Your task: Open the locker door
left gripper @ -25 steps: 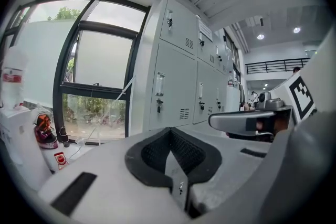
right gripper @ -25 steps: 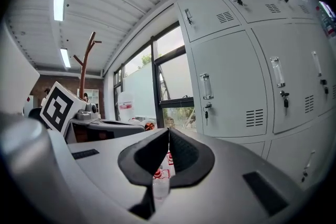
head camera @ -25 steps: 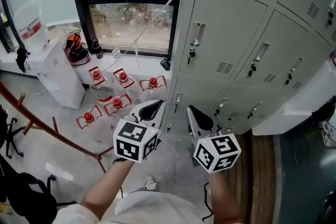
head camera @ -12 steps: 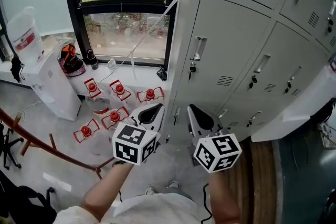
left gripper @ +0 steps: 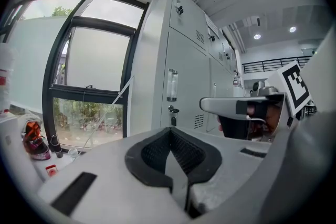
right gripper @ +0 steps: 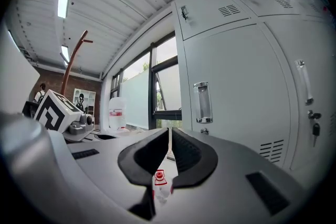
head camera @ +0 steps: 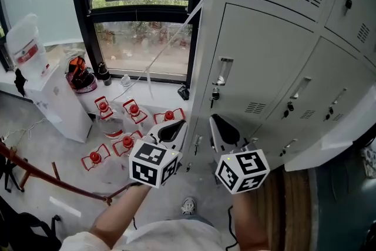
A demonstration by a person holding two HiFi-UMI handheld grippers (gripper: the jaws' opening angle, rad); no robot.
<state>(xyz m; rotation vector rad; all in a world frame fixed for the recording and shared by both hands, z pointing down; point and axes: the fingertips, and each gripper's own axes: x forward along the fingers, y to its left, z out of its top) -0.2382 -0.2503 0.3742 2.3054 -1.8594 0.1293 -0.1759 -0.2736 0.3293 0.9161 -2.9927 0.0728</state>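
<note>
The locker door [head camera: 264, 67] is shut. It sits flat in the wall of grey lockers, next to the window [head camera: 141, 38]. Its silver handle [head camera: 223, 72] is on the left edge of the door, with a little lock [head camera: 215, 93] right under it.

The left gripper [head camera: 171, 129] and the right gripper [head camera: 222, 129] are side by side, below the handle and away from the door. They touch nothing. Both point toward the lockers. The jaws of each one are pressed together and hold nothing. Through the small gap in the right jaws you can only see a red-capped bottle [right gripper: 160, 180] far off on the floor.

So I think no part of the job is done yet. A gripper has to get to the handle, open its jaws, grab the handle and pull the door out.
</note>
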